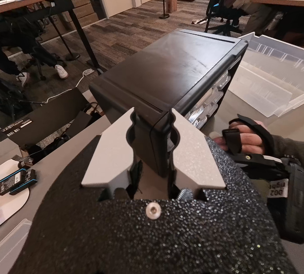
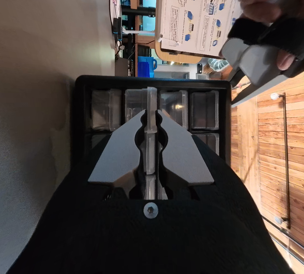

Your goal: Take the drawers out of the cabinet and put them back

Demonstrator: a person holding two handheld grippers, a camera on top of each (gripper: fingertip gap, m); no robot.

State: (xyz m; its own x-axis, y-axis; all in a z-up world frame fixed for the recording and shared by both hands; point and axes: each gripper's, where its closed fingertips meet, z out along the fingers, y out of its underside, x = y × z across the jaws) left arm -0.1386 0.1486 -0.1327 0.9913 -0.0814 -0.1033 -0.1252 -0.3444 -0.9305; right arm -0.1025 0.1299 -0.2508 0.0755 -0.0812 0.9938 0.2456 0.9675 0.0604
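Cabinet (image 2: 151,82) with clear drawers (image 2: 204,111) in compartments

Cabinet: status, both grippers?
Left gripper straddles the black cabinet's top corner, bracing it. Right gripper shut on a clear drawer's handle. Other drawers seated. Nothing in the way.

Black plastic cabinet (image 1: 171,75), frame centre: smooth, semi-glossy, faintly scuffed top. Clear plastic drawers (image 2: 204,110), upper centre: glossy. Grey table top (image 1: 218,118), right: smooth, sheeny. Wood-plank wall (image 2: 269,151), right edge: grainy.
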